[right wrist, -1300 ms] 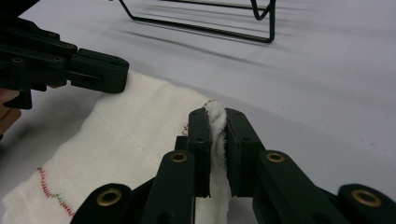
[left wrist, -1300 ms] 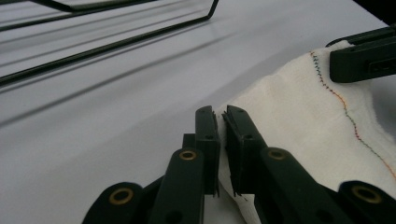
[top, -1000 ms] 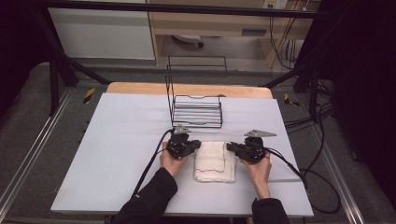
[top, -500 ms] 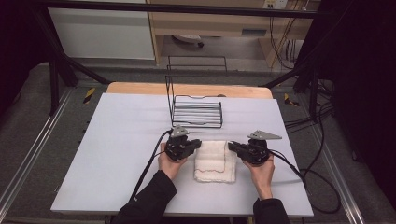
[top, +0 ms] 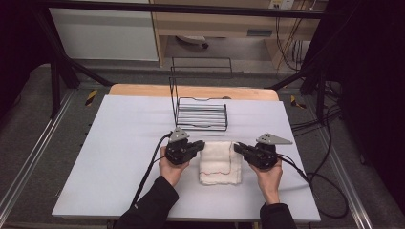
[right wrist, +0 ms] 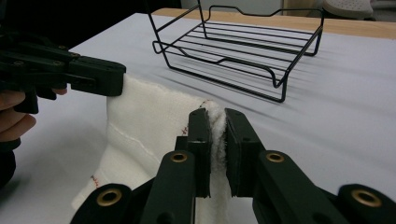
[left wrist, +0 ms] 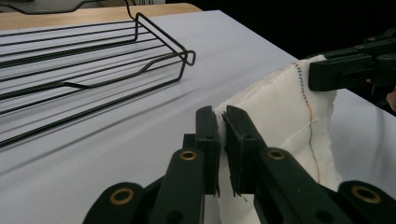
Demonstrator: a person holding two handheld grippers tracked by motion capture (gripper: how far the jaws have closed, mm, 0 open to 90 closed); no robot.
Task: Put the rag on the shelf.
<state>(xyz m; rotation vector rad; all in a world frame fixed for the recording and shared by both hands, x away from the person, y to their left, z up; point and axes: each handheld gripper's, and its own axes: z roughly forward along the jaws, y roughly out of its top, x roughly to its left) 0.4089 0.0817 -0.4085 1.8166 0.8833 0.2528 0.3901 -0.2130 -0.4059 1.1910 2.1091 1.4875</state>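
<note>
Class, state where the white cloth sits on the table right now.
In the high view, the white cloth lies near the table's front edge, just before the wire rack, pinched between the left gripper and right gripper.

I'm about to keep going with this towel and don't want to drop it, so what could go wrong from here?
1. The left gripper and right gripper each pinch only a thin edge of the white towel, so a tug apart may pull it free.
2. The wire rack stands just behind the towel; a hanging fold could snag on its bars.

A wire rack (top: 200,112) blocks ahead; the table (top: 119,157) lies open leftward.
</note>
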